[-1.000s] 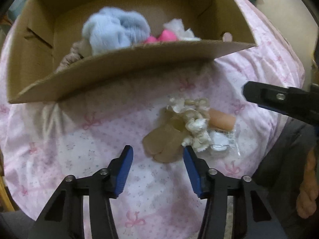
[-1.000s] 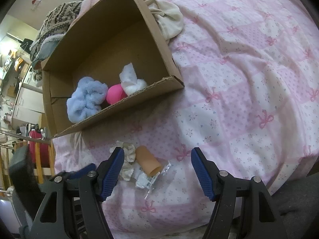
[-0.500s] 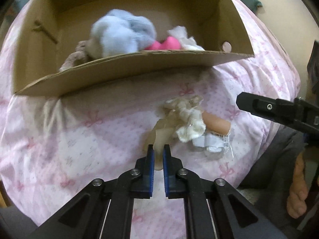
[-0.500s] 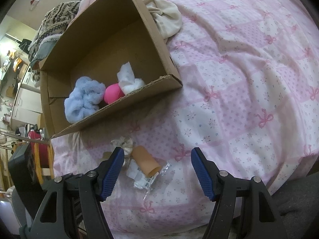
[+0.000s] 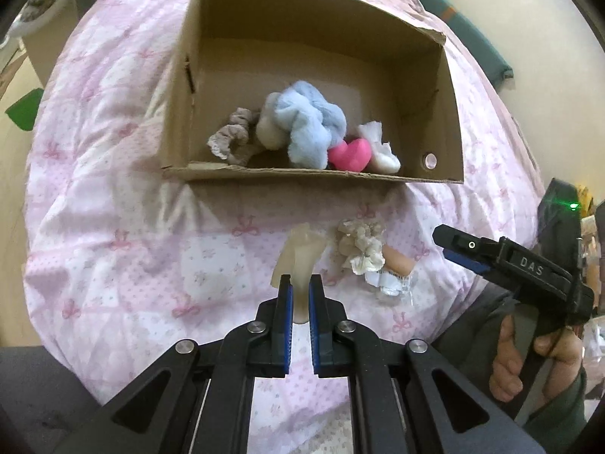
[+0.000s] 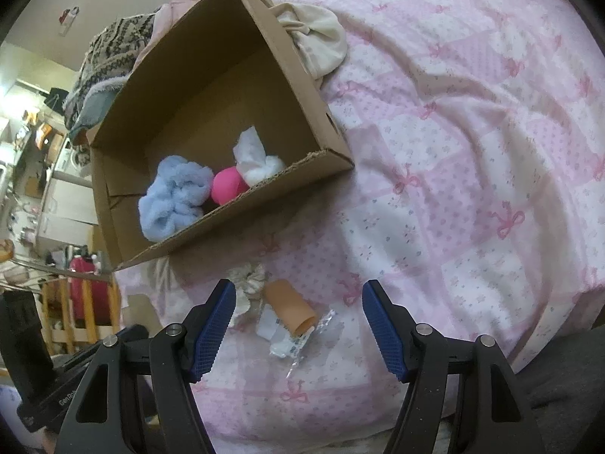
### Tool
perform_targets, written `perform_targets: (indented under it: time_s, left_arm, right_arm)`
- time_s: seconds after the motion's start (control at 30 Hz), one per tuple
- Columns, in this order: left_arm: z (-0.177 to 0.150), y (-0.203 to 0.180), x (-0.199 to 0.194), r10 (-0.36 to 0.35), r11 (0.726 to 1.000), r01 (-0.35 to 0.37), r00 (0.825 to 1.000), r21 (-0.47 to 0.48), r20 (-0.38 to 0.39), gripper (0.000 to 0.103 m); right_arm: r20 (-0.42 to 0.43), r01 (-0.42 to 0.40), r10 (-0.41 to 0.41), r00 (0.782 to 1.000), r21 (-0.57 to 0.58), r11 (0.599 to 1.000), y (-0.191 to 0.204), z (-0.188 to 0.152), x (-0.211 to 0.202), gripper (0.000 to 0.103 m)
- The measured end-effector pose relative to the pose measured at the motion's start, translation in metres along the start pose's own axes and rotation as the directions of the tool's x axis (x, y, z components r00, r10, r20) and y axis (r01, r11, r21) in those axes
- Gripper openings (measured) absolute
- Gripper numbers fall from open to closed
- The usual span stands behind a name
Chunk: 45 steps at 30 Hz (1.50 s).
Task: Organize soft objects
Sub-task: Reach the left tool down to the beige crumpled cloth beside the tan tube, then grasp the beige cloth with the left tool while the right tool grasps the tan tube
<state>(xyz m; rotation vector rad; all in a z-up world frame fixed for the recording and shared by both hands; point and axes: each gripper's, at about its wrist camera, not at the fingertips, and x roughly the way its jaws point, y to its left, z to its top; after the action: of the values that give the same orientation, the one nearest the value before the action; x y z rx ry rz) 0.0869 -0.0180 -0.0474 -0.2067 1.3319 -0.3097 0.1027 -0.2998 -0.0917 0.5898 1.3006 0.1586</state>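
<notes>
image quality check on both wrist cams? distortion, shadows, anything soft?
Left wrist: strong fisheye bowing and dark corners; cardboard box shades the bedspread below its front edge; beige item in the left gripper looks soft. Right wrist: same bowing; room at left is blurry; right gripper sharp.

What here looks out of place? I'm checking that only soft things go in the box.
One thing stands out: a tan tube in a clear crinkly wrapper lies on the pink bedspread beside the cream scrunchie, and it looks firmer than the fabric items. The cardboard box also has a ragged front edge.
</notes>
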Motion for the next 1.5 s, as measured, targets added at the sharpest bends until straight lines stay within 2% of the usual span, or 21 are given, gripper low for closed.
perform_targets:
  time_s: [0.07,0.17,0.33,0.43,0.53,0.6,0.67,0.8,0.93,1.1,1.23,1.5]
  left_arm:
    - [-0.005,0.002,-0.001,-0.002,1.0,0.002,1.0,-0.008,0.0,0.007]
    - [-0.011,0.001,0.008,0.015,1.0,-0.015,1.0,-0.014,0.001,0.007]
    - [-0.01,-0.001,0.023,0.026,0.999,-0.026,1.0,-0.032,-0.007,0.007]
    - [-0.008,-0.003,0.022,0.012,1.0,-0.012,1.0,-0.026,0.001,0.007]
    - [-0.009,-0.004,0.019,0.008,1.0,-0.008,1.0,-0.02,0.012,0.007]
    - [-0.009,-0.003,0.017,0.007,1.0,-0.006,1.0,-0.023,0.02,0.007]
    - [-0.008,-0.002,0.016,0.006,1.0,-0.005,1.0,-0.029,0.025,0.007]
    - [-0.008,0.003,0.012,0.009,0.999,-0.008,0.999,-0.035,0.032,0.007]
    - [-0.008,0.005,0.012,0.034,0.999,-0.032,0.999,-0.036,0.034,0.007]
    - [-0.007,0.007,0.014,0.071,0.997,-0.069,0.997,-0.045,0.043,0.007]
    - [-0.007,0.011,0.013,0.101,0.994,-0.098,0.993,-0.056,0.057,0.007]
    - [-0.008,0.016,0.0,0.132,0.989,-0.123,0.985,-0.088,0.108,0.007]
  right_arm:
    - [-0.028,-0.035,0.035,0.999,0.02,0.999,-0.003,0.0,0.004,0.073]
    - [-0.073,-0.026,0.026,0.997,0.002,1.0,0.001,-0.003,0.014,0.073]
    - [-0.103,0.055,-0.068,0.992,-0.132,0.99,0.025,-0.008,0.03,0.067]
    - [-0.082,0.157,-0.187,0.979,-0.28,0.947,0.046,-0.017,0.043,0.064]
    - [-0.04,0.245,-0.285,0.958,-0.409,0.879,0.061,-0.027,0.054,0.054]
    - [-0.04,0.259,-0.309,0.95,-0.446,0.856,0.065,-0.03,0.059,0.04]
    - [-0.041,0.268,-0.321,0.946,-0.457,0.848,0.066,-0.032,0.063,0.033]
    - [-0.018,0.257,-0.298,0.954,-0.457,0.852,0.071,-0.033,0.057,0.011]
    - [-0.032,0.158,-0.187,0.982,-0.413,0.897,0.073,-0.032,0.041,0.009]
    - [0.0,0.084,-0.092,0.996,-0.387,0.918,0.073,-0.033,0.02,0.009]
    - [0.033,0.034,-0.023,0.999,-0.38,0.924,0.068,-0.032,0.003,0.009]
    - [0.028,-0.01,0.023,0.999,-0.385,0.923,0.08,-0.033,0.004,0.009]
